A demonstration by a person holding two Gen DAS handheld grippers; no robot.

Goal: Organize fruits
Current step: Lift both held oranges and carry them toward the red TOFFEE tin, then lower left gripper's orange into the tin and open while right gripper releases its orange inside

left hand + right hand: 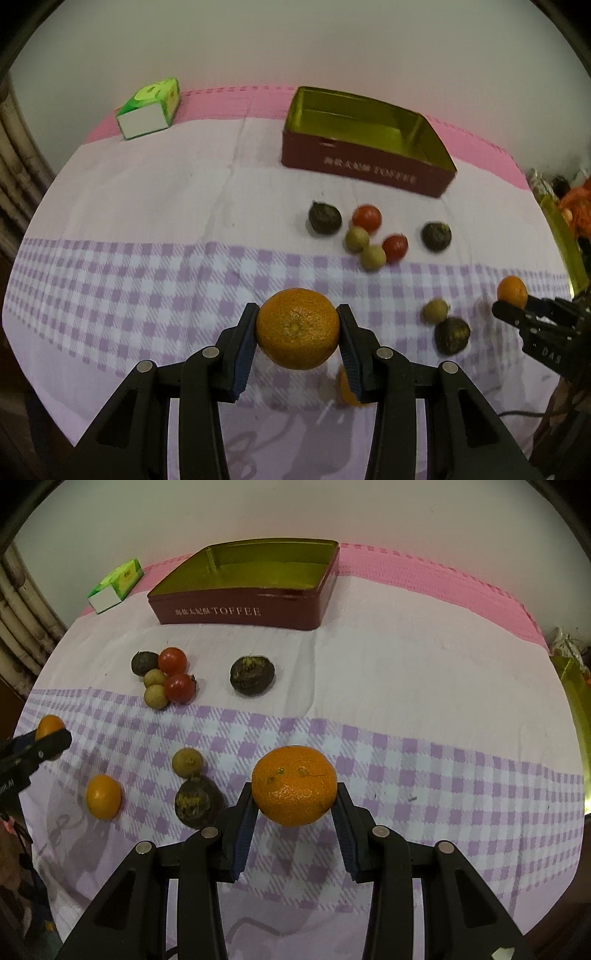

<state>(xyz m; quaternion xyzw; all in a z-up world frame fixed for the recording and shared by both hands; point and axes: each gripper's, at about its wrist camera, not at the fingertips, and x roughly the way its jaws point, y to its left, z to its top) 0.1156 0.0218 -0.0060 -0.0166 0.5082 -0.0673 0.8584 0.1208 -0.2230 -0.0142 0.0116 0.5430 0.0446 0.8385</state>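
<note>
My left gripper is shut on an orange and holds it above the checked cloth. My right gripper is shut on another orange; it also shows at the right edge of the left wrist view. A third orange lies on the cloth. A cluster of two red tomatoes, pale longans and dark round fruits lies in front of an open, empty maroon toffee tin, also in the left wrist view.
A green and white carton lies at the far left of the table. A longan and a dark fruit lie near my right gripper. A gold tin lid stands at the right edge. A wall is behind the table.
</note>
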